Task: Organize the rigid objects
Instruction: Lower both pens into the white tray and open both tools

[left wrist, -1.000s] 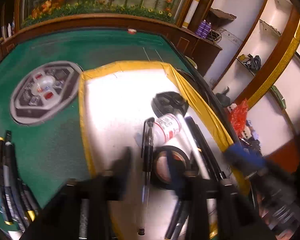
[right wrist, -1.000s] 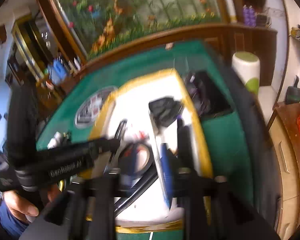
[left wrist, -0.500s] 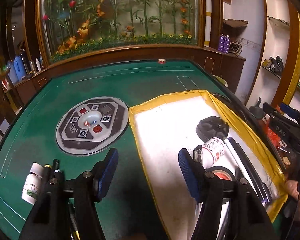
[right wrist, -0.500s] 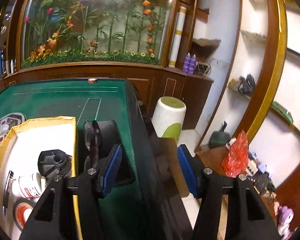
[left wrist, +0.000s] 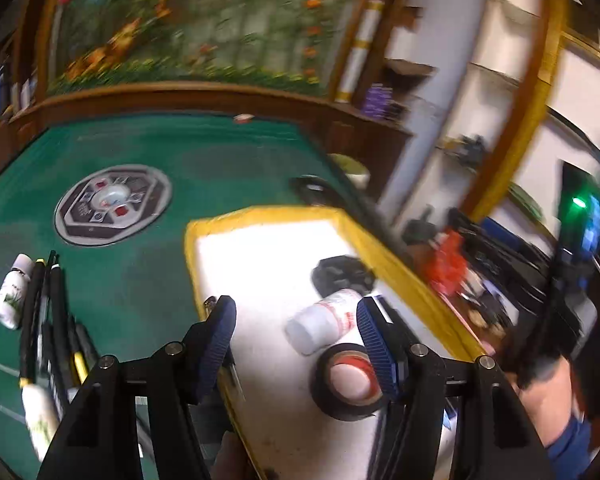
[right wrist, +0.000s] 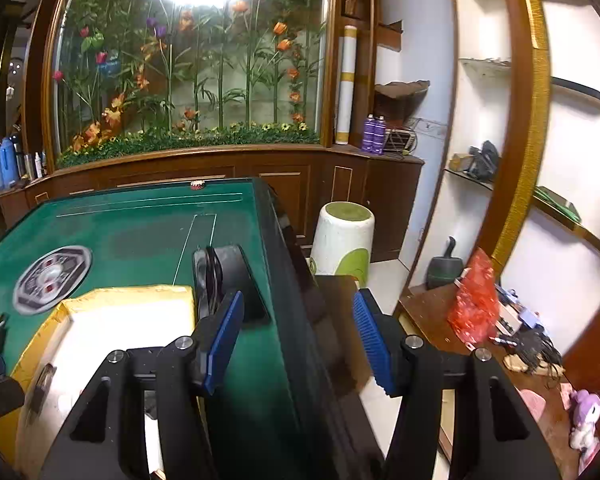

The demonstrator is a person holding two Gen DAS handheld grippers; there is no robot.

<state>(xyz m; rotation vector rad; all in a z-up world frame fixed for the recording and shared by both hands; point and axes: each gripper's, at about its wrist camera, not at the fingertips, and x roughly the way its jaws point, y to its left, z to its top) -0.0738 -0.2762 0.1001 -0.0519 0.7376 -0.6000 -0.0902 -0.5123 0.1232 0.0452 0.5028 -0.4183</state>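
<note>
Since the earlier frame the pen has gone from between the fingers of the left gripper (left wrist: 294, 342), which now gapes empty like the right gripper (right wrist: 298, 344), a white red-labelled bottle (left wrist: 326, 320) lying just inside its right finger, above the black tape roll (left wrist: 350, 380).

- Your left view is smeared by motion; the flower wall (left wrist: 204, 28) and shelves (left wrist: 472, 144) are only streaks.
- The bottle (left wrist: 326, 320) label is too blurred to read.
- The tape roll (left wrist: 350, 382) is partly hidden behind your left gripper's finger (left wrist: 376, 348).
- The pens (left wrist: 50, 320) run out of sight behind the gripper body.
- In your right view, the picture's edge cuts off the white tray (right wrist: 112, 320); what lies in it is blurred.
</note>
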